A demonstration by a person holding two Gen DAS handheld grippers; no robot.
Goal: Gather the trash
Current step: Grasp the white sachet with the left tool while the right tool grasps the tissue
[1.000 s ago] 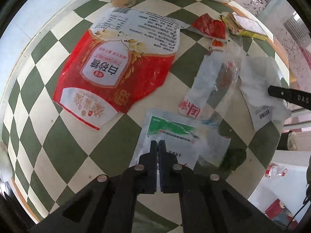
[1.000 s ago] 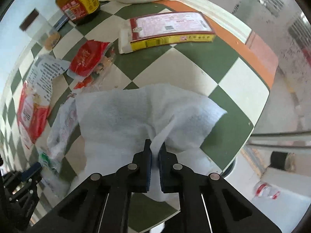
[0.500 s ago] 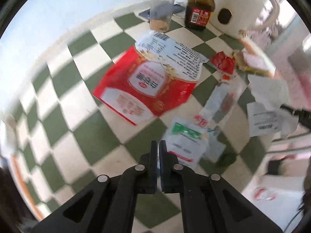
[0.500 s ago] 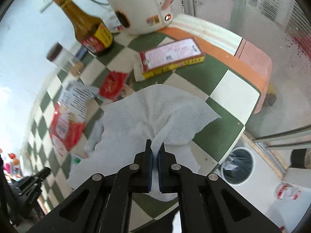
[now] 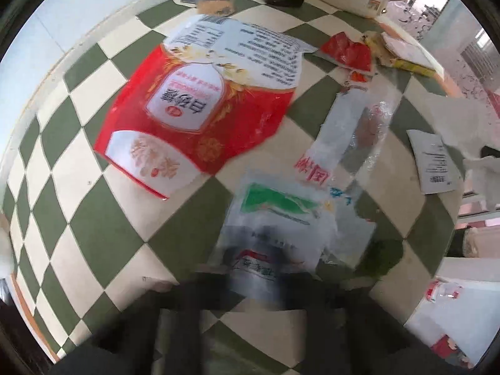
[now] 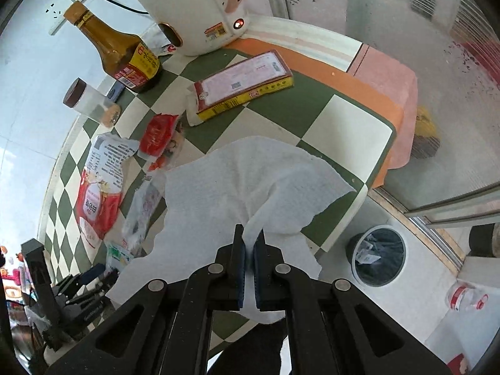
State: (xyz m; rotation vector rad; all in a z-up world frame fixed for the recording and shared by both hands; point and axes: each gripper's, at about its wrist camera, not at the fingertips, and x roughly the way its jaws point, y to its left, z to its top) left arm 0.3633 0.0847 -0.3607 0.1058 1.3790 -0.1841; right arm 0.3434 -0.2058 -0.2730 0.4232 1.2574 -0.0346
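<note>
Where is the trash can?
In the right wrist view, the trash can stands on the floor at lower right, just off the corner of the checkered table, near the paper towel the right gripper holds.

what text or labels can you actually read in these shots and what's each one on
"白砂糖", seen upside down: big red and white bag.
"国", red character, upside down: clear wrapper.
Back panel of the big bag: print too small to read.
White slip: barcode and lines, too blurred.
Green and white packet: text blurred.
Brown bottle label, yellow box, cooker sticker: too small to read.
</note>
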